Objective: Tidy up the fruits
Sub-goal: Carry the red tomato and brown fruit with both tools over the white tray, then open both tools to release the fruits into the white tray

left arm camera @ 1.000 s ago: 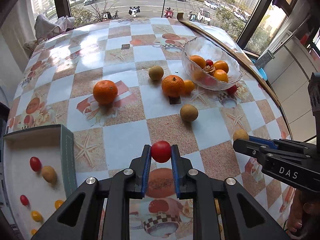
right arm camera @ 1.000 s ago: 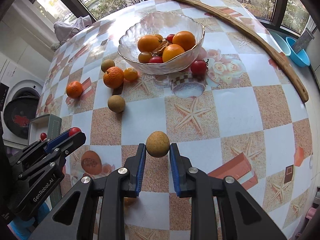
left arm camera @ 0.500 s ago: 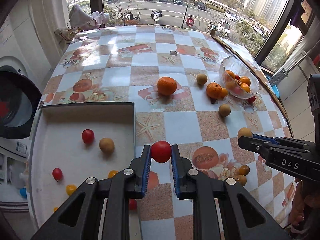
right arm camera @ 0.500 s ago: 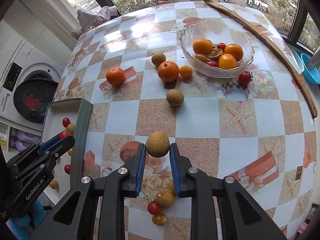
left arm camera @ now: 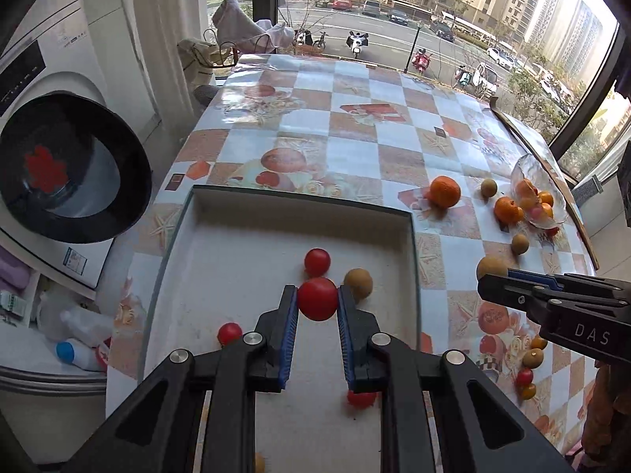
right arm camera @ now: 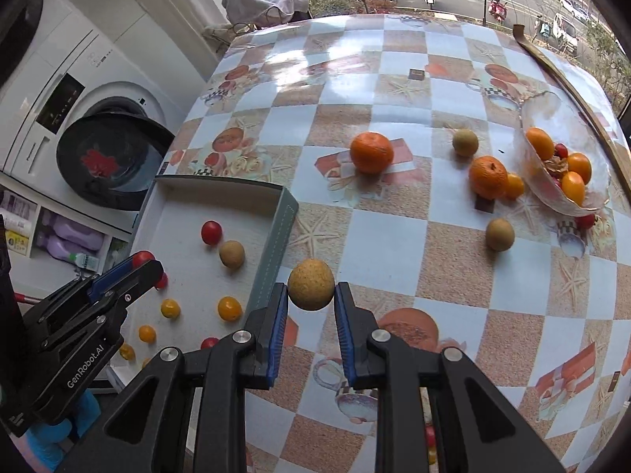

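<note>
My left gripper [left arm camera: 317, 301] is shut on a red cherry tomato [left arm camera: 317, 298] and holds it above the white tray [left arm camera: 244, 236], which has several small red, yellow and brown fruits in it. My right gripper [right arm camera: 310, 291] is shut on a round brown fruit [right arm camera: 310, 284], held over the table just right of the tray's edge [right arm camera: 276, 244]. In the right wrist view the left gripper [right arm camera: 140, 264] shows at the left over the tray. In the left wrist view the right gripper [left arm camera: 493, 276] shows at the right with the brown fruit [left arm camera: 491, 268].
A glass bowl [right arm camera: 552, 118] of oranges and tomatoes stands at the far right. Two oranges [right arm camera: 372, 152] [right arm camera: 488, 177] and brown fruits [right arm camera: 499, 234] lie loose on the checked tablecloth. A washing machine [right arm camera: 106, 157] stands left of the table. Small fruits [left arm camera: 530, 358] lie near the front edge.
Both grippers have swung left with their fruit. My left gripper is now over the tray, and the right gripper has come close to the tray's right edge.
</note>
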Tool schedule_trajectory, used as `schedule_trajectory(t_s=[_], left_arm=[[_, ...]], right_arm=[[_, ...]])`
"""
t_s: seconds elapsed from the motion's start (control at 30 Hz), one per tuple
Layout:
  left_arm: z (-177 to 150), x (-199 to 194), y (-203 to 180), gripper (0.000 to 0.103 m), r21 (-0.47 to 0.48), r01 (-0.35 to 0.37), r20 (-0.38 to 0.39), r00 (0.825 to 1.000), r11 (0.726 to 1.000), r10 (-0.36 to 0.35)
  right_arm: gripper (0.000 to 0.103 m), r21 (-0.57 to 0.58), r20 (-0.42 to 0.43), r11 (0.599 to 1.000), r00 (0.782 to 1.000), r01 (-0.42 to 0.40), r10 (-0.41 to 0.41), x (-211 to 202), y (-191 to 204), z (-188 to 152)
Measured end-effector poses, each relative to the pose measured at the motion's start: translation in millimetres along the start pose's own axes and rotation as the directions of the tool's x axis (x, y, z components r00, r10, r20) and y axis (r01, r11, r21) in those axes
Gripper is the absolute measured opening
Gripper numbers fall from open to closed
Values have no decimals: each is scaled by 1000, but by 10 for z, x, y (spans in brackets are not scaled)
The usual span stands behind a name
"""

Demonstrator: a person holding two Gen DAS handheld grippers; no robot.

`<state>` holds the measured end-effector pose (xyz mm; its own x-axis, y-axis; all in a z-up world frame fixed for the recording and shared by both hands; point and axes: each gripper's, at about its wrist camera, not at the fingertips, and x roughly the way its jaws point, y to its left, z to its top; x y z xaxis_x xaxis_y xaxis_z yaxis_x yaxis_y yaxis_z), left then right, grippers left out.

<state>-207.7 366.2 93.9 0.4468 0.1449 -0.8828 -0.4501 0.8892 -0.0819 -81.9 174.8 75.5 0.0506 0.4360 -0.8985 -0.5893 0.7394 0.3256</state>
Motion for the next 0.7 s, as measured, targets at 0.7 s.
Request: schedule_trajectory(t_s=[0.7], left_arm=[[288,846,474,21,30,-89,-123,988,996,92]], right_arm=[[26,-45,-123,999,992,-7,1,954,560,573]])
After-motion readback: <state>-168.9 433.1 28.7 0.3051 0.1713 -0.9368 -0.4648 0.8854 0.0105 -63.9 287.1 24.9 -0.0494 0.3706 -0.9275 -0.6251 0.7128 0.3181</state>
